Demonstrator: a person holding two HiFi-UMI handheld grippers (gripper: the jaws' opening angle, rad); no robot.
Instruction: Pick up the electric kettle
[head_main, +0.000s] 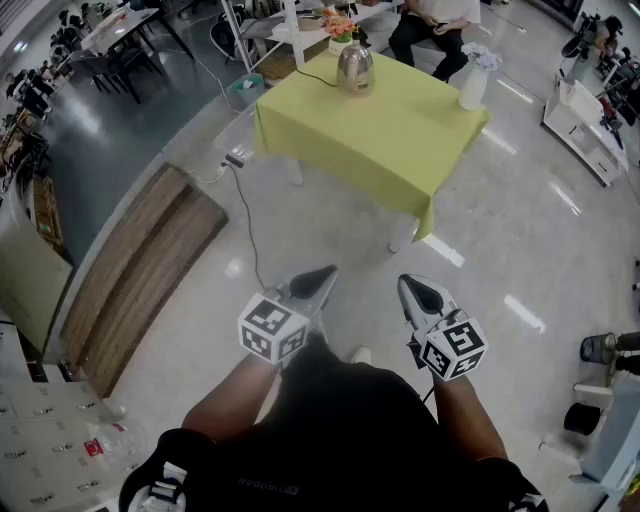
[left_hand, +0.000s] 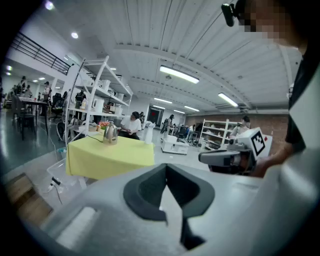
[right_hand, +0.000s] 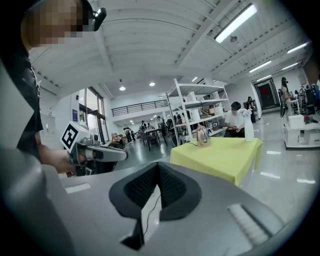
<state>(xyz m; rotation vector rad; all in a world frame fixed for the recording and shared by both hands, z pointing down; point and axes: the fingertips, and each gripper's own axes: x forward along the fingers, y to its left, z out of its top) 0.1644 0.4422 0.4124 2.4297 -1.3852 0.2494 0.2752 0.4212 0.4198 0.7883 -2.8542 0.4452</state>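
- Silver rounded metal electric kettle (head_main: 355, 68): polished, mirror-bright skin.
- Yellow-green cloth table cover (head_main: 390, 140): matt, soft drape, smooth on top, loose folds at the corners.
- Pale grey hard floor (head_main: 520, 250): glossy, throws back streaks of the ceiling lights.
- Brown wood-grain floor panel (head_main: 140, 265): matt, streaked planks.
- White plastic spray bottle (head_main: 471, 82): dull sheen.
- Left gripper (head_main: 325, 274) and right gripper (head_main: 412, 285): grey moulded plastic shells, matt, smooth.
- Dark rubbery pads (right_hand: 172, 187) inside the jaws: finely ribbed, no shine.
- Black-and-white marker cubes (head_main: 272, 328): flat matt print.
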